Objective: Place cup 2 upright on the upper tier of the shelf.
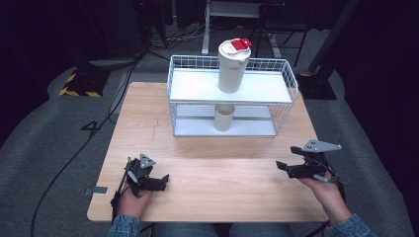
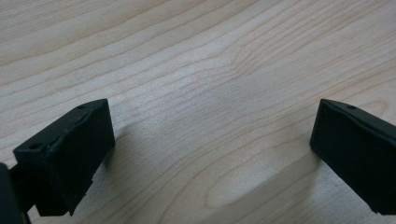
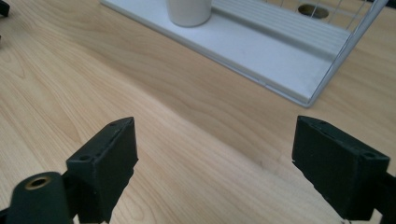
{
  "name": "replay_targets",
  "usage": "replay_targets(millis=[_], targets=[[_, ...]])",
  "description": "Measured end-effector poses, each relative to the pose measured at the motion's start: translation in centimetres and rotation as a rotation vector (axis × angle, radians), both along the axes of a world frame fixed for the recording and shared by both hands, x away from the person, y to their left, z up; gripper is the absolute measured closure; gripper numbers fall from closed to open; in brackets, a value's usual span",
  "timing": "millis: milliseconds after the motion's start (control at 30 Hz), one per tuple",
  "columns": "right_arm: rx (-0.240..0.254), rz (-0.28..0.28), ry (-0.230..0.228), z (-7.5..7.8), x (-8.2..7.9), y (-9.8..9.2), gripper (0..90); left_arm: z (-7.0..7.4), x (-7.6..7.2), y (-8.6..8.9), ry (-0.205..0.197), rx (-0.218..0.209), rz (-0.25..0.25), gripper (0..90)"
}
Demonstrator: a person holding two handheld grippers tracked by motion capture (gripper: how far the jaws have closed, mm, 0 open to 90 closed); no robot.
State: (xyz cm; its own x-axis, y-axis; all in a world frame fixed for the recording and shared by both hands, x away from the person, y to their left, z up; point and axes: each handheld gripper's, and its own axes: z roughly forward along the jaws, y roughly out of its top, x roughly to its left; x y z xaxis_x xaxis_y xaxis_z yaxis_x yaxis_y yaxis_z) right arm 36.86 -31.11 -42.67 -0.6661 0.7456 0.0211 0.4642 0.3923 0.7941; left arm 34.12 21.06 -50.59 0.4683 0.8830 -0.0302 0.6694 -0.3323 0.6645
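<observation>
Both of your tools sit low at the near edge of the bench (image 1: 207,148), empty and wide apart in the jaws. Your left tool (image 1: 157,182) rests just over bare wood, jaws spread with only grain between them in the left gripper view (image 2: 212,135). Your right tool (image 1: 291,165) hangs at the near right, jaws equally spread (image 3: 212,158), aimed across the wood toward the wire rack (image 1: 291,81).

Nearest to that right tool, the small beige cup (image 1: 224,117) stands upright on the rack's lower shelf, near its front edge; its foot shows at the top of the right gripper view (image 3: 189,11). Above it, on the upper shelf, a tall white tumbler (image 1: 232,66) with a red flip tab (image 1: 241,44) on its lid stands upright, almost directly over the cup.

By the look of it, you are at the starting step: nothing gripped, nothing touched, both tools well apart from the rack. Your next move likely calls for a forward reach with the right tool, kept low to pass under the upper shelf and between the wire sides, jaws left wide until they bracket the cup's wall, then a level close so it does not tip
</observation>
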Motion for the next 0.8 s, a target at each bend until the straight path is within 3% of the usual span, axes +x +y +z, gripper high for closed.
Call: replay_targets(millis=[467,800], targets=[[-0.029,-0.039,0.056,-4.3,-1.0,-0.2,14.4,0.0,0.0,0.0,0.000,0.000,0.000,0.4],[-0.062,-0.060,0.017,-6.8,-1.5,0.2,14.4,0.0,0.0,0.0,0.000,0.000,0.000,0.4]])
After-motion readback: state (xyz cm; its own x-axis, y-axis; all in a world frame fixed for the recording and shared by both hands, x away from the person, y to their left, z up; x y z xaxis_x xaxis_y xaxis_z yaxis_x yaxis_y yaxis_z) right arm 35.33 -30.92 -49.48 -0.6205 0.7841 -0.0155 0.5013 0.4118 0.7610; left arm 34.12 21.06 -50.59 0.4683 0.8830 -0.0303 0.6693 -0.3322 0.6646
